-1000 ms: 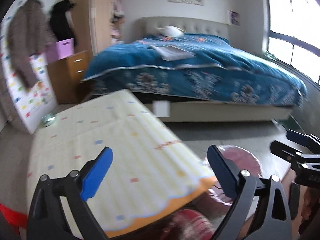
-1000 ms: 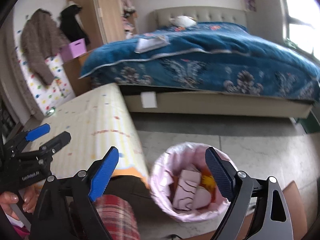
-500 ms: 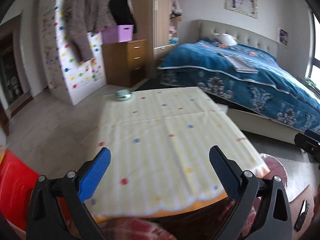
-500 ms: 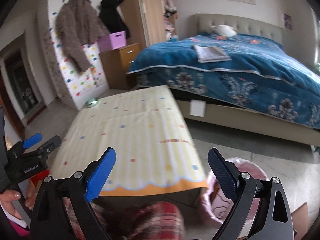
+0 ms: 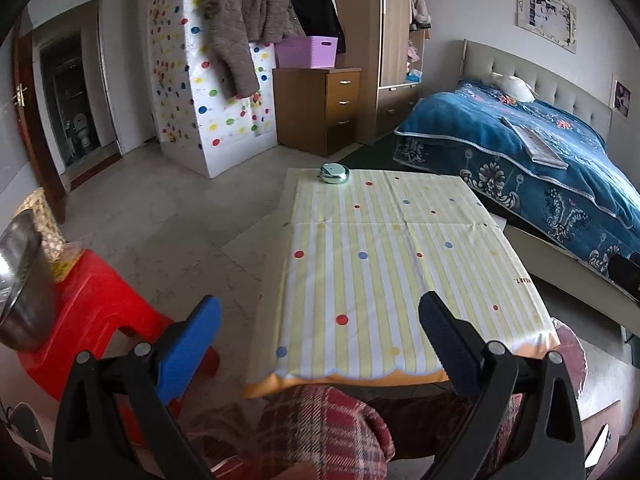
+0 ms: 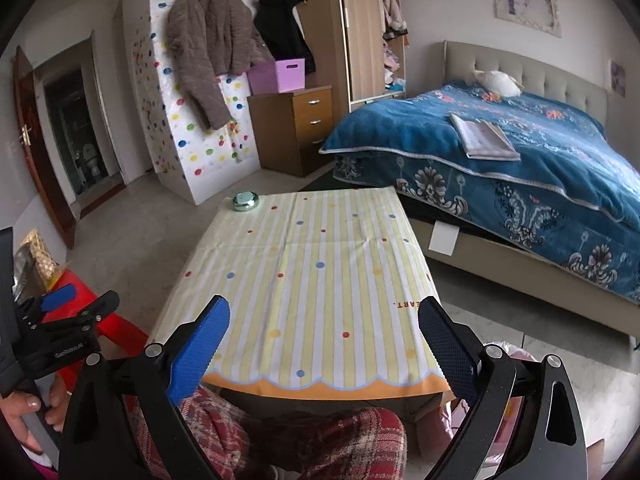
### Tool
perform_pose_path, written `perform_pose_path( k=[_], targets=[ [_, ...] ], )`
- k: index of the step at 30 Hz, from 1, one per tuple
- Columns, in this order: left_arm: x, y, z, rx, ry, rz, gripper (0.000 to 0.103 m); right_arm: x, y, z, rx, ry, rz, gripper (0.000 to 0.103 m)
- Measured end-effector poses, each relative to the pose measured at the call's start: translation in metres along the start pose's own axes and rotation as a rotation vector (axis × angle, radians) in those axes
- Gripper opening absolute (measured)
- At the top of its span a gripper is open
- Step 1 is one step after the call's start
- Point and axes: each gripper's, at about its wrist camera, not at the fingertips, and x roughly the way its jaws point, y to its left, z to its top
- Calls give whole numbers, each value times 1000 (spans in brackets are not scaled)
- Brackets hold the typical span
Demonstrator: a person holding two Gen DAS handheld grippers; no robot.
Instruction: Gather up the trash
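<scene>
I see a yellow and white striped cloth with dots [image 6: 304, 280] on the tabletop; it looks smooth and matt, with fold lines. A small round green tin [image 6: 245, 201] on it shines like metal. My left hand-held gripper [image 5: 320, 344] has matt black plastic arms and rough blue pads [image 5: 188, 352]. The red plastic stool [image 5: 96, 312] is glossy. The big silver metal bowl [image 5: 18, 280] shines. The blue bed blanket [image 6: 500, 160] looks soft and fuzzy. The brown drawer chest [image 5: 320, 108] is smooth wood.

We read red letters "EART." upside down on the tablecloth [image 6: 312, 280], just beyond the right fingers [image 6: 448, 344]. White lettering on the left gripper [image 6: 76, 312] is too small to make out.
</scene>
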Motion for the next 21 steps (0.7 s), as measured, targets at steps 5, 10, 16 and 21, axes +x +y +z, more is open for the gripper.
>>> perform_pose_path(
  k=[5,10,16,21],
  targets=[
    [-7,1,1,-1,-2,10,96,-1,8,4,-20,10,-13,94],
    [-9,3,3,-1,-10,7,96,-3,2,4,-15,9,-13,94],
    [-7,0,5,1,-8,1,96,-2,-6,4,-8,8,-19,94],
    [-6,0,5,1,-7,1,96,-2,-7,4,-6,10,-20,94]
  ],
)
